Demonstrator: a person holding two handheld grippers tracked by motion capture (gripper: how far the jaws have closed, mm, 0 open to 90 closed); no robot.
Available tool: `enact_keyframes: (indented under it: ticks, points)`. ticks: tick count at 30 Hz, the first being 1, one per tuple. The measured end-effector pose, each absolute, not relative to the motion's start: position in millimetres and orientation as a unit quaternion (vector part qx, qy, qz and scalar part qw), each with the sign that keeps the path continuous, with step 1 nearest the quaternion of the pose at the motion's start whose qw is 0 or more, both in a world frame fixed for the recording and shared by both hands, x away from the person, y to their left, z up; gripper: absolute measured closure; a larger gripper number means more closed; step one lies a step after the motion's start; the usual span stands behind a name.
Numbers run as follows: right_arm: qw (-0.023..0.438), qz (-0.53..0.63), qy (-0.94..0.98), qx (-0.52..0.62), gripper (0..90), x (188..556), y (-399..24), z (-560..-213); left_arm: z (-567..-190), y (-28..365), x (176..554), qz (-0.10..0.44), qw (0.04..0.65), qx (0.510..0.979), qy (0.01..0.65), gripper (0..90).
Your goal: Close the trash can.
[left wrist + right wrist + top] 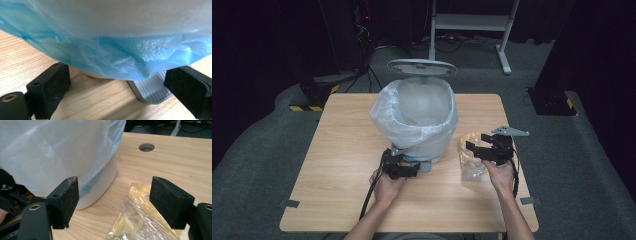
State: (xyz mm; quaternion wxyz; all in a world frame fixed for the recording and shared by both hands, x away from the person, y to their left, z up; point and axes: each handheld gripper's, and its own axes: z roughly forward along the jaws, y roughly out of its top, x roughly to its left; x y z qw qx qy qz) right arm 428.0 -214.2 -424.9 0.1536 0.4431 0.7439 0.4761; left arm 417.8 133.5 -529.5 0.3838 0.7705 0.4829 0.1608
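Wooden worktop [342, 165] carries everything. Right hand-held gripper [113, 200] hangs with jaws spread wide over the crumpled yellowish plastic bag [140, 220], gripping nothing. Left hand-held gripper [117, 92], also released, sits at the pedal [150, 88] of the lined pedal bin [424, 117]. I judge the bag light, soft and slippery; best pinched at a raised fold. No readable writing.

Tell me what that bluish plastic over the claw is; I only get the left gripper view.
Observer: It is a bag liner folded over the rim of a white bin, whose lid stands open.
Operator: Where is the other hand?
Observer: It is to the right of the bin. The right claw is open over a crumpled clear wrapper on the table.
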Motion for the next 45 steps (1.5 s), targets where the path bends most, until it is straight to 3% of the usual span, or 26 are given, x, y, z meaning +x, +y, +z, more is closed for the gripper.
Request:
enact_keyframes:
  ticks: [40,45]
  points:
    - [0.139,0.377,0.772,0.493,18.6,469.0,-204.9,-490.1,-529.6,133.3,417.8,0.161,0.385,0.77,0.483,6.9]
    - [0.153,0.362,0.775,0.496,18.0,472.5,-202.0,-495.3,-529.5,133.4,417.8,0.161,0.384,0.77,0.483,6.9]
